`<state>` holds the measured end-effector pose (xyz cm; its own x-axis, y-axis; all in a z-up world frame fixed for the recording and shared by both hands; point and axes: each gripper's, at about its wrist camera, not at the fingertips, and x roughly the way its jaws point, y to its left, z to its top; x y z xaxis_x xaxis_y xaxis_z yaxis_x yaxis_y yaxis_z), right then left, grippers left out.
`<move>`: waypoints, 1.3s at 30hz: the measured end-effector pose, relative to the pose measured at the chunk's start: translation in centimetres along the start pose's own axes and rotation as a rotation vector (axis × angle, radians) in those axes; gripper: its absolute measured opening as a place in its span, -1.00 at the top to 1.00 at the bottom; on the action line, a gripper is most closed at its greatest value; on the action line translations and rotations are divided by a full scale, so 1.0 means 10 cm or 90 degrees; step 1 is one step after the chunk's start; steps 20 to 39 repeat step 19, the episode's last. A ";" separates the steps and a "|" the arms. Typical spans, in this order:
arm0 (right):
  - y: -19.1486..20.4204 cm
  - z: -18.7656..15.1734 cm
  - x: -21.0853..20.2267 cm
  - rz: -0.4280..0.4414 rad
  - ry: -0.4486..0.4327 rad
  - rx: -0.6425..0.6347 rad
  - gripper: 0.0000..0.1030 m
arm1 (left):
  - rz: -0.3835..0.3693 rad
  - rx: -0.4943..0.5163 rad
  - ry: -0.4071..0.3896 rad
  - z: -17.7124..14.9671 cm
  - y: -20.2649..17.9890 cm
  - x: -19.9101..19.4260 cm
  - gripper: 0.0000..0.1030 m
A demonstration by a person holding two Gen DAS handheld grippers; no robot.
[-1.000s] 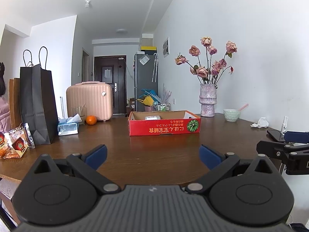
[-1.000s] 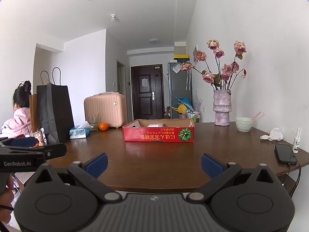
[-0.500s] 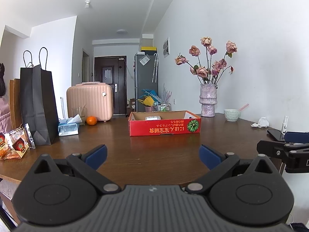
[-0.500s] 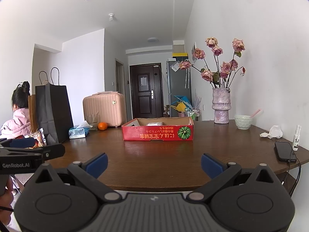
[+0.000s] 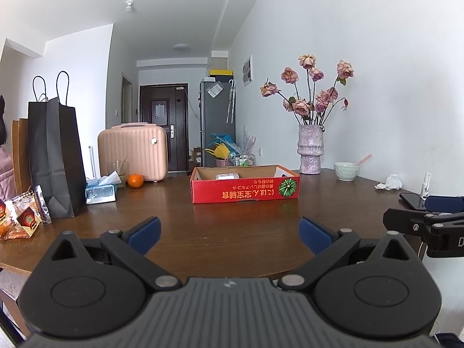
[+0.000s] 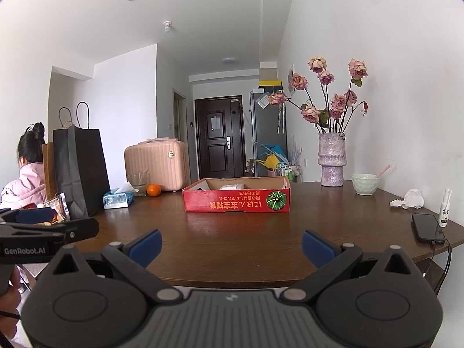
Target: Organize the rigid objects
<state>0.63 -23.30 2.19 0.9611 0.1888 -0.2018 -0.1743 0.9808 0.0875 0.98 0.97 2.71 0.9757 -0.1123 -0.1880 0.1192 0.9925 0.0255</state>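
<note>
With both the left gripper (image 5: pixel 229 230) and right gripper (image 6: pixel 231 245) spread wide and empty low in frame, the red cardboard box (image 5: pixel 245 187) sits mid-frame on the table (image 5: pixel 203 226), likely light, stiff-walled, best pinched at its rim.

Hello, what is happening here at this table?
A person holds two grippers over the near edge of the brown wooden table. The left gripper and the right gripper are both open and hold nothing. The shallow red cardboard box sits untouched ahead, with a small whitish item inside. Organizing has not visibly started.
</note>
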 end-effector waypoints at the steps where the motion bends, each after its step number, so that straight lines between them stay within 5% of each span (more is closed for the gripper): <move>1: 0.00 0.00 0.00 0.000 0.001 0.000 -1.00 | 0.000 -0.002 0.003 0.00 0.01 0.00 -1.00; 39: 0.00 0.01 -0.01 0.001 -0.001 -0.001 -1.00 | -0.002 -0.008 0.008 -0.02 0.05 0.03 -1.00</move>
